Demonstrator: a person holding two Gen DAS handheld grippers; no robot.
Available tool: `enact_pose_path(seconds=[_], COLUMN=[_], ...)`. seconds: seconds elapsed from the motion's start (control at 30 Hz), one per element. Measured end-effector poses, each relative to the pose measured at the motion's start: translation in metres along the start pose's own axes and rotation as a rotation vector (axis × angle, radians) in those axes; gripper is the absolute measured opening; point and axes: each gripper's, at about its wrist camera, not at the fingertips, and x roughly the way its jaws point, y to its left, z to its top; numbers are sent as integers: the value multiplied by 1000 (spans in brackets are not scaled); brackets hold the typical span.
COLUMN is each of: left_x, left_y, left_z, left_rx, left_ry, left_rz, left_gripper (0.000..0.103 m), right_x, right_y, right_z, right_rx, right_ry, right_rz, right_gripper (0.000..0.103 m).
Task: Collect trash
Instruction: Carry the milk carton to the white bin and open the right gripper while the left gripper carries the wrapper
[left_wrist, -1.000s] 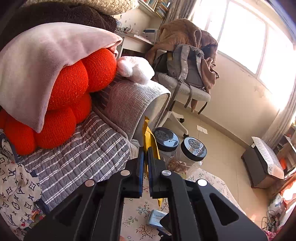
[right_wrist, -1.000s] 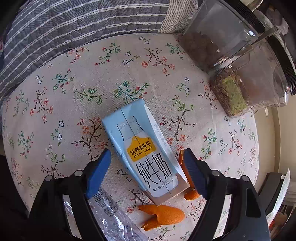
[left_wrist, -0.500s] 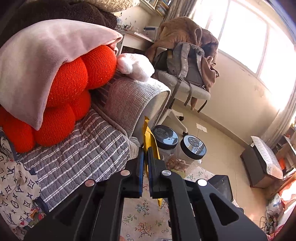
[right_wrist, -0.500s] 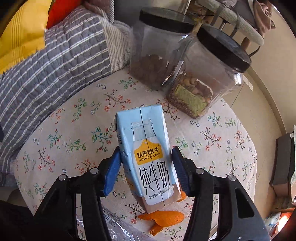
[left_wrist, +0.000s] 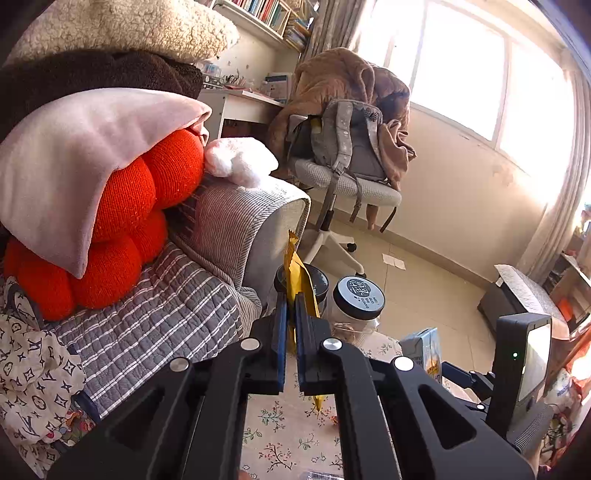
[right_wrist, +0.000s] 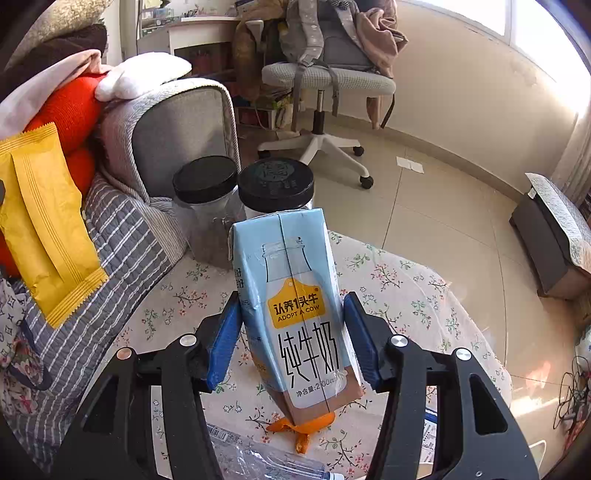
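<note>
In the left wrist view, at far left, a red knitted cushion (left_wrist: 122, 225) sits under a pale pink blanket (left_wrist: 74, 162) on a sofa with a grey striped cover (left_wrist: 147, 332). At the centre the left tool (left_wrist: 290, 314) has its jaws pressed nearly together on a yellow wrapper (left_wrist: 301, 280), which stands edge-on between the blue pads and sticks out above and below them. Just behind the wrapper stand two clear jars with black lids (left_wrist: 358, 295) on the floral table (left_wrist: 291, 435). Further back is a white office chair (left_wrist: 343, 184) carrying a grey backpack (left_wrist: 347, 140) and a brown blanket. At the right edge of this view the light-blue carton (left_wrist: 424, 347) shows beside the other tool's black body.

In the right wrist view the same yellow wrapper (right_wrist: 44, 221) hangs at the left edge, in front of the sofa cover (right_wrist: 122, 258). The two jars (right_wrist: 240, 199) stand at the table's far edge, touching each other. The right tool (right_wrist: 291, 332) is partly open — its blue pads (right_wrist: 225, 339) clamp the sides of the milk carton (right_wrist: 295, 310), held upright and tilted slightly back, above the floral table (right_wrist: 406, 295). Below the carton lie orange peel (right_wrist: 303, 428) and, at the bottom edge, a crumpled clear plastic bottle (right_wrist: 258, 461).
</note>
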Motion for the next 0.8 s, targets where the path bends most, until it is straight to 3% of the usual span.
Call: enact_pose_path(seconds=[0.43, 0.63, 0.8], left_x=[-54, -83, -97], left_y=[-76, -129, -179], left_z=[-22, -39, -69], left_rx=[124, 186, 237], left_ry=[-88, -120, -78], left_rz=[-55, -144, -232], left_gripper=[4, 4, 4], right_x=[-82, -118, -151], right_y=[-98, -155, -203], right_z=[-57, -97, -136], right_rx=[228, 332, 386], right_ry=[-162, -203, -223], right_rz=[-105, -178, -271], right_gripper=[53, 53, 53])
